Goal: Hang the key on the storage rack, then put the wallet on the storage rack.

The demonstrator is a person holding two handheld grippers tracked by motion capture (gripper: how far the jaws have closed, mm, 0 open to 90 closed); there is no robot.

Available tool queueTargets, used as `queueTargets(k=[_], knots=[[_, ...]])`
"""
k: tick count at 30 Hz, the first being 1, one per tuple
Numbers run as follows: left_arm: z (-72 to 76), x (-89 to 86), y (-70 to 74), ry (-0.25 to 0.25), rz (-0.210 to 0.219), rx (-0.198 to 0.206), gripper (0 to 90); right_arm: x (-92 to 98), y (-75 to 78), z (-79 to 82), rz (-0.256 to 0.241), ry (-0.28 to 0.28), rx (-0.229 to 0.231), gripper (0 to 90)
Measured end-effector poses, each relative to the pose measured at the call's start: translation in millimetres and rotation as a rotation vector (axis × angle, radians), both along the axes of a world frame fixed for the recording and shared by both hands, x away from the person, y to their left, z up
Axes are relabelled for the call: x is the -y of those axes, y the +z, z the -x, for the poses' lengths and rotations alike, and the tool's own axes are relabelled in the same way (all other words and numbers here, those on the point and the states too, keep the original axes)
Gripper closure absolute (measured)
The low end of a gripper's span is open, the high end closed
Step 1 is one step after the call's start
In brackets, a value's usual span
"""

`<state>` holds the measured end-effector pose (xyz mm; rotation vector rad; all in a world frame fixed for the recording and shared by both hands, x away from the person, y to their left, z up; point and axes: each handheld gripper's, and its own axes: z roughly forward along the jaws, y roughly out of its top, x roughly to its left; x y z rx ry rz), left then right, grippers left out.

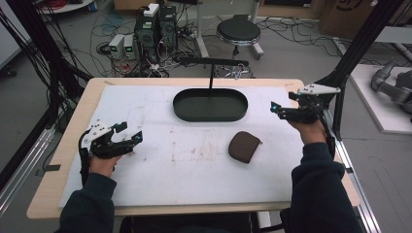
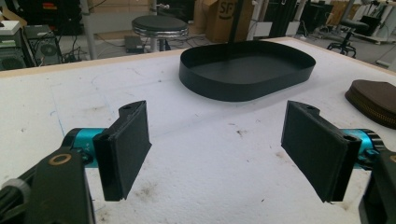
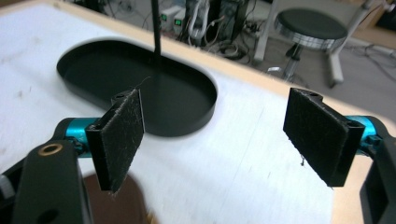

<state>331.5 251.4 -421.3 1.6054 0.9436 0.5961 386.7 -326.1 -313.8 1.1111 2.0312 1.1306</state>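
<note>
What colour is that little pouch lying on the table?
Dark brown pouch, clearest in the high view.

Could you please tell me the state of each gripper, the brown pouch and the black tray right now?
left gripper: open, holding nothing, above the table's left side.
right gripper: open, holding nothing, near the table's right edge.
brown pouch: lying flat on the white mat, ungripped; its zip looks closed.
black tray: empty, with a thin black post rising from it.

Grey floor (image 1: 301, 53) (cable-strewn), round stool (image 1: 238, 31)
</note>
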Motion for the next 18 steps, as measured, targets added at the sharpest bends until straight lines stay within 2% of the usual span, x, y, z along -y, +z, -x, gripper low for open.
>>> queueTargets(k=[5, 12, 15, 18], knots=[[1.1, 2.0, 0.3, -0.001, 0.0, 0.0, 23.4, -1.7, -26.9, 18.0, -0.014, -0.023, -0.023, 20.7], [-0.1, 2.8, -0.2, -0.004, 0.002, -0.003, 23.4, -16.3, -53.7, 42.4, -0.011, -0.041, -0.011, 20.7], [-1.3, 3.4, -0.4, -0.005, 0.002, 0.0, 23.4, -23.1, -63.5, 47.4, -0.005, -0.058, -0.01, 20.6], [-2.0, 3.5, -0.5, -0.008, 0.0, -0.002, 23.4, -33.3, -72.9, 50.7, -0.019, -0.062, -0.031, 20.6]])
